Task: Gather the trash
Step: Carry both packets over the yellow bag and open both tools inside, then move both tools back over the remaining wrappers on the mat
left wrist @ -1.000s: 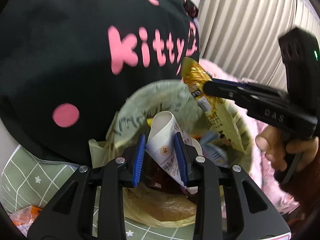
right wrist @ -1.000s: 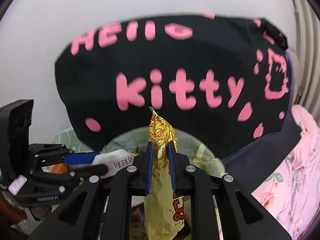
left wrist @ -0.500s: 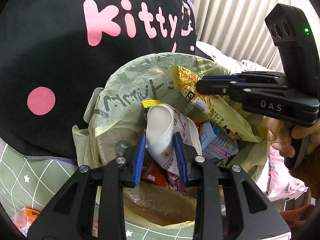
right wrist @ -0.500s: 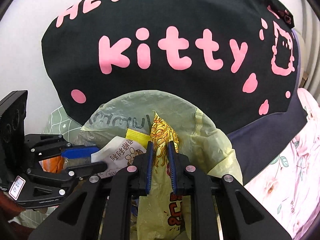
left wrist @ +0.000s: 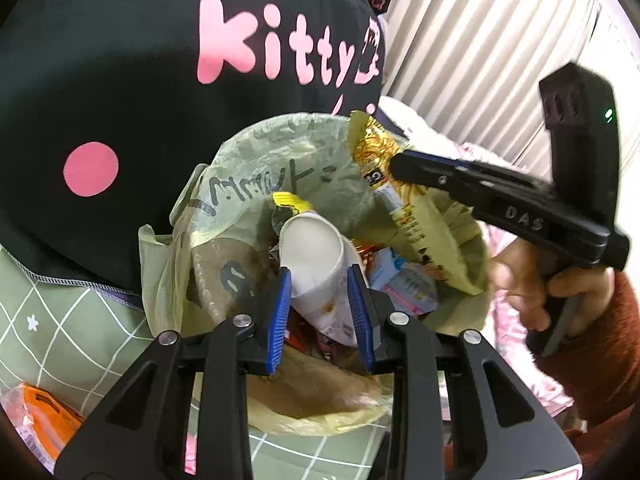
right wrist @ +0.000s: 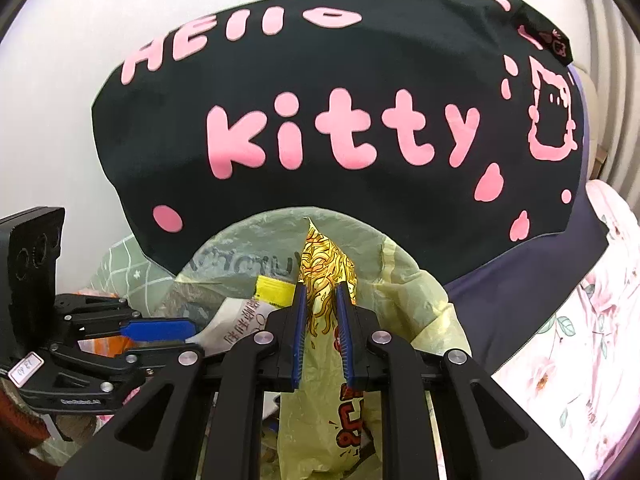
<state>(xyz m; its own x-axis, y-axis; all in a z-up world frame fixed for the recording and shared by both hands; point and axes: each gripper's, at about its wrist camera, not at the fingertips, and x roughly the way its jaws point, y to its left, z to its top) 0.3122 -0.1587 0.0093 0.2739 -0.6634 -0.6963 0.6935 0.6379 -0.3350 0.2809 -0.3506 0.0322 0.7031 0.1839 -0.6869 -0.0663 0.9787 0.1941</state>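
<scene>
A bin lined with a pale yellow-green bag [left wrist: 256, 168] [right wrist: 416, 280] holds several wrappers. My left gripper [left wrist: 320, 280] is shut on a white paper cup [left wrist: 312, 256] over the bin's mouth; the cup [right wrist: 240, 320] shows beside the left gripper [right wrist: 160, 330] in the right wrist view. My right gripper [right wrist: 322, 292] is shut on a yellow noodle wrapper [right wrist: 326, 264], which hangs down into the bin. From the left wrist view the right gripper [left wrist: 400, 162] reaches in from the right, holding the wrapper [left wrist: 404, 208] above the trash.
A black cushion with pink lettering [left wrist: 120, 80] [right wrist: 320, 120] stands behind the bin. A green checked sheet [left wrist: 60, 320] lies at the left with an orange packet [left wrist: 44, 420]. Pink floral bedding [right wrist: 580, 340] lies at the right. A hand [left wrist: 528, 284] holds the right gripper's handle.
Both grippers tipped down toward the bin half a second ago, then lifted slightly. The cup and the noodle wrapper stay gripped over the bin's mouth.
</scene>
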